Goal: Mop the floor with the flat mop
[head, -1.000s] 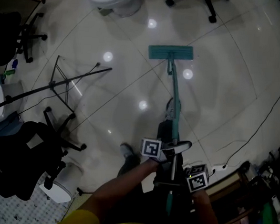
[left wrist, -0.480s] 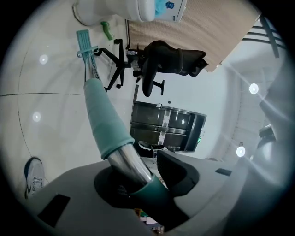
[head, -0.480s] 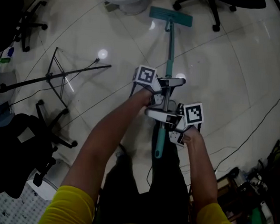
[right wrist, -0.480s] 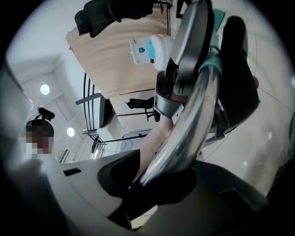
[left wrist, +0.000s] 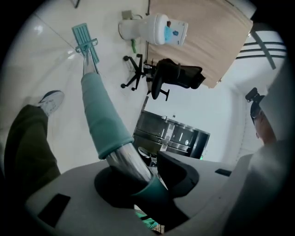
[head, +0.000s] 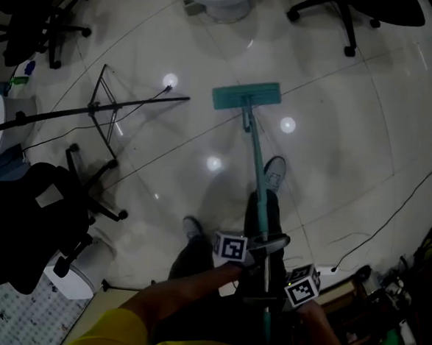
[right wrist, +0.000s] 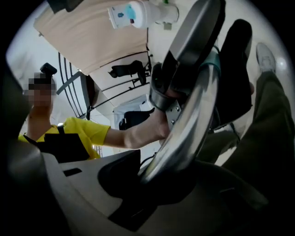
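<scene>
The right gripper has its fingers closed on the shiny metal mop pole. The pole runs up and to the right, where the left gripper also holds it. Left of the pole are a bare forearm and a yellow sleeve. At the right are a dark trouser leg and a shoe.

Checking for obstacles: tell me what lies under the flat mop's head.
The mop head lies flat on glossy floor tiles, close to a joint line. Nothing sticks out around its edges. The floor directly beneath is covered by the head and cannot be seen.
</scene>
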Available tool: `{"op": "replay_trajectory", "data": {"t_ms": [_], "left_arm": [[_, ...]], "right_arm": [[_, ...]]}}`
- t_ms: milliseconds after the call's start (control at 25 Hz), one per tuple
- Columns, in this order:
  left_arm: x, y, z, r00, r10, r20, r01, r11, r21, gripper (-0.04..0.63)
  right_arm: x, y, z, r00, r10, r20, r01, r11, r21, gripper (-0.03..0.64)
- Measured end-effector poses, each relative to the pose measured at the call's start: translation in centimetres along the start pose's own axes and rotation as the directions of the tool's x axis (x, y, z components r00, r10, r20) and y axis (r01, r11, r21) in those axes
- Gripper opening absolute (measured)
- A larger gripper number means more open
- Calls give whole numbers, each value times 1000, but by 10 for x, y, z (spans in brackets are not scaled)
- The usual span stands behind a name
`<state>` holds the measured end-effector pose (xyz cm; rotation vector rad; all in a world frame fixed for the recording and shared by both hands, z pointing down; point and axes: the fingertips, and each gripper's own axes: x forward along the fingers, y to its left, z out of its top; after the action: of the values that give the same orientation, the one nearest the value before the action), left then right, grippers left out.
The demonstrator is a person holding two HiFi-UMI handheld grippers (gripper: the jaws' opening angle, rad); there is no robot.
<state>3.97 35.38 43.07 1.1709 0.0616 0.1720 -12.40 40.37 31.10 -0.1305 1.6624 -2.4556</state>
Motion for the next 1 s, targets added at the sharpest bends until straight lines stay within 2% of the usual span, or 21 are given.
{"op": "replay_trajectory", "data": {"t_ms": [80, 160, 240, 320, 360, 480, 520, 640, 720, 800, 840, 920, 960, 1000], "left_arm": [[-11, 4, -1, 999, -3, 40, 1, 999, 37, 135], [-13, 8, 21, 999, -2, 33, -1, 994, 106, 141], [-9, 7, 56, 1000, -10, 16, 7, 984, 180, 144], [-3, 1, 104, 999, -32, 17, 27, 971, 236, 144], [0, -1, 130, 999, -39, 28, 31, 971, 237, 144], [9, 0, 203, 996, -32, 85, 23, 995, 101, 146], [13, -3, 227, 995, -44, 94, 34, 993, 110, 146], [24, -17, 274, 989, -106, 107, 79, 969, 235, 144], [26, -19, 270, 985, -129, 116, 93, 956, 278, 144], [25, -16, 241, 981, -131, 146, 91, 964, 251, 144], [23, -11, 219, 979, -111, 168, 74, 974, 214, 144], [20, 11, 161, 977, -9, 214, -12, 995, 99, 144], [20, 16, 131, 972, 3, 234, -16, 998, 54, 144], [22, 14, 104, 965, -31, 259, 21, 999, 39, 144]], "right_arm": [[9, -6, -9, 997, -29, -66, 28, 1000, -12, 110], [14, -17, 5, 991, -53, -122, 50, 998, -26, 109], [11, -25, 35, 988, -70, -140, 62, 996, -61, 118], [5, -28, 82, 992, -72, -105, 60, 992, -111, 118], [0, -28, 109, 994, -71, -79, 60, 989, -138, 118], [-17, -32, 191, 997, -81, -3, 79, 978, -192, 117], [-23, -33, 214, 996, -86, 14, 87, 977, -196, 114], [-29, -25, 250, 998, -54, 24, 58, 983, -176, 112], [-29, -20, 241, 999, -33, -1, 32, 984, -173, 111], [-30, -19, 210, 999, -25, -34, 19, 987, -162, 110], [-33, -19, 187, 998, -24, -52, 16, 989, -149, 110], [-41, -22, 130, 995, -42, -95, 31, 993, -112, 110], [-45, -23, 99, 991, -57, -123, 46, 995, -94, 110], [-49, -24, 71, 986, -74, -153, 62, 995, -79, 110]]}}
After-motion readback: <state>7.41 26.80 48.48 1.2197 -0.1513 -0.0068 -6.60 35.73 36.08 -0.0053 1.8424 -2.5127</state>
